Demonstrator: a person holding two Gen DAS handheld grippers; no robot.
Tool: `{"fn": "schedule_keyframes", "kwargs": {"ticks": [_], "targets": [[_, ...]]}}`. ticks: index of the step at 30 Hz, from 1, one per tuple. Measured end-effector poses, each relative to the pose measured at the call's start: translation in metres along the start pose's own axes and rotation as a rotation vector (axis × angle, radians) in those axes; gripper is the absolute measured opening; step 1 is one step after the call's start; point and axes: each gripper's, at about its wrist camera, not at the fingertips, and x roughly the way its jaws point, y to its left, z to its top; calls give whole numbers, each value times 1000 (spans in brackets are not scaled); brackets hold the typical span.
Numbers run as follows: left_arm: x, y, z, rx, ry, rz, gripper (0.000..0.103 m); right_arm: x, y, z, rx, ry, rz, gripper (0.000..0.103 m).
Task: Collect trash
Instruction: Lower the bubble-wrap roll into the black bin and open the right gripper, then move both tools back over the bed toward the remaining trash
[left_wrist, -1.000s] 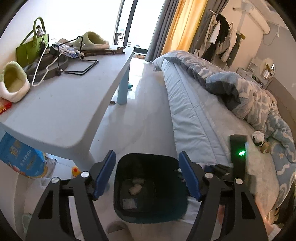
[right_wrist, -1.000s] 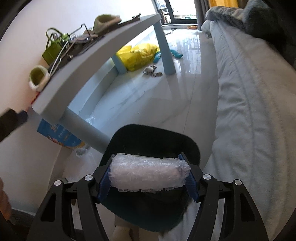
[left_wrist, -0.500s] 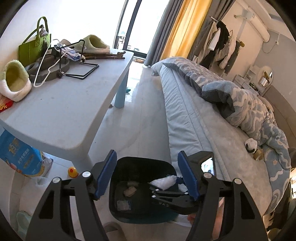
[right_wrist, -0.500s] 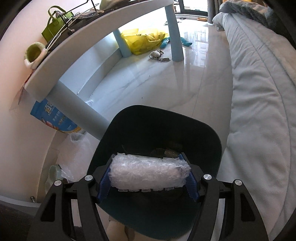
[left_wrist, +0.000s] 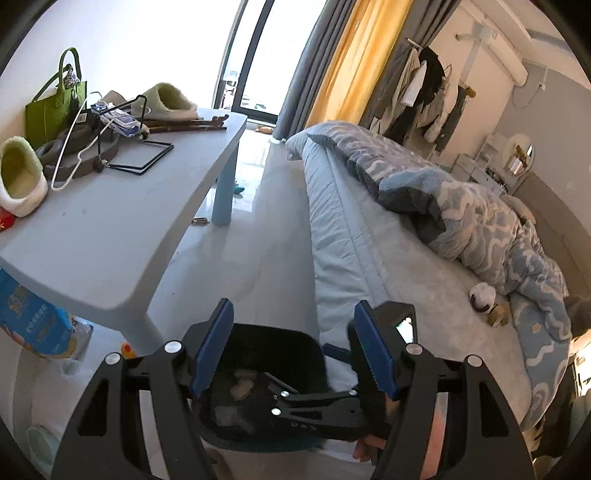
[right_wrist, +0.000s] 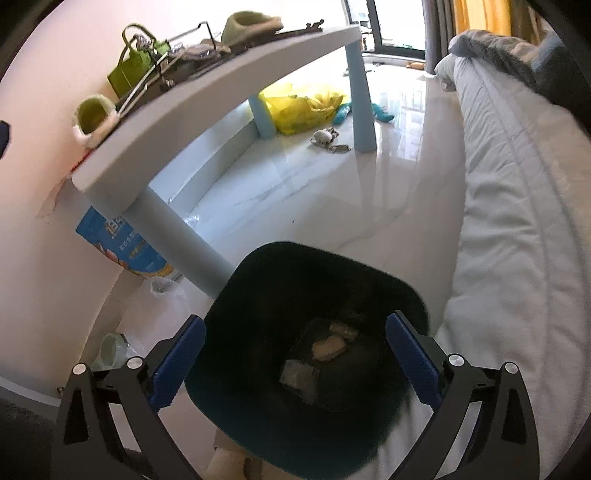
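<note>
Dark bin (right_wrist: 317, 280) bottom: murky scraps (right_wrist: 327, 347), indistinct.

Glossy white floor (right_wrist: 314, 206), matt dark plastic bin (right_wrist: 258, 424) — quilted cloth mattress (right_wrist: 517, 229).

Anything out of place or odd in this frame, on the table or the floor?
Yes. Two fuzzy green slippers sit on the table among hangers and a bag, and a yellow plastic bag lies crumpled on the floor beneath it. The bin stands upright; nothing is spilled.
</note>
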Motion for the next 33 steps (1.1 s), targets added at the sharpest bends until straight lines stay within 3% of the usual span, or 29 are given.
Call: {"fn": "schedule_keyframes", "kwargs": {"ticks": [17, 25, 33], "targets": [[10, -71, 16, 39, -71, -35, 70, -126, -75, 10, 51, -209, -110, 99], [32, -105, 15, 66, -49, -50, 70, -160, -110, 7, 42, -247, -171, 99], [54, -145, 10, 112, -25, -77, 70, -197, -164, -4, 118, -293, -225, 99]]}}
